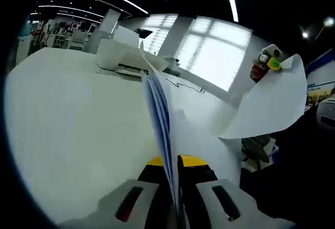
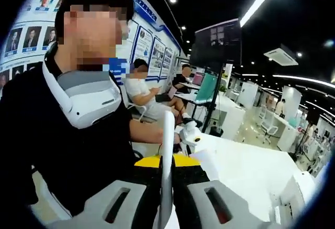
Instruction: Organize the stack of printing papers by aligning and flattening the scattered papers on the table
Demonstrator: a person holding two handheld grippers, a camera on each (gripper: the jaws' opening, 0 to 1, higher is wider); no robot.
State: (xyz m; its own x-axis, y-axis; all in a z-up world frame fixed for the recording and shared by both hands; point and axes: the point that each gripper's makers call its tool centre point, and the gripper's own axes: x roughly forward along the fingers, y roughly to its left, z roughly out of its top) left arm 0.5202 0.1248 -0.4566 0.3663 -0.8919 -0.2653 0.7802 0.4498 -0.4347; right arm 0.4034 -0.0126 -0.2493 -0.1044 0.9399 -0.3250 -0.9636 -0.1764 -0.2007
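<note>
We are seeing thin, smooth, matt white paper in the sheets [image 1: 162, 113] that the left tongs [image 1: 175, 200] are pinching; one sheet is curling softly, showing how limp it is. The tongs' jaws are looking like matt grey plastic with dark slots, backed by a glossy yellow part. The desk [image 1: 68, 124] is showing a smooth white, faintly sheeny top. The right tongs [image 2: 166, 200] are looking the same, gripping a stiff white paper edge [image 2: 167, 150]. The printer [image 1: 123, 56] at the desk's far edge is looking like smooth white plastic.

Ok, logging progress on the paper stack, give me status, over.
Left gripper shut on paper stack, held on edge. Right gripper shut on its far edge. Printer behind on table.
</note>
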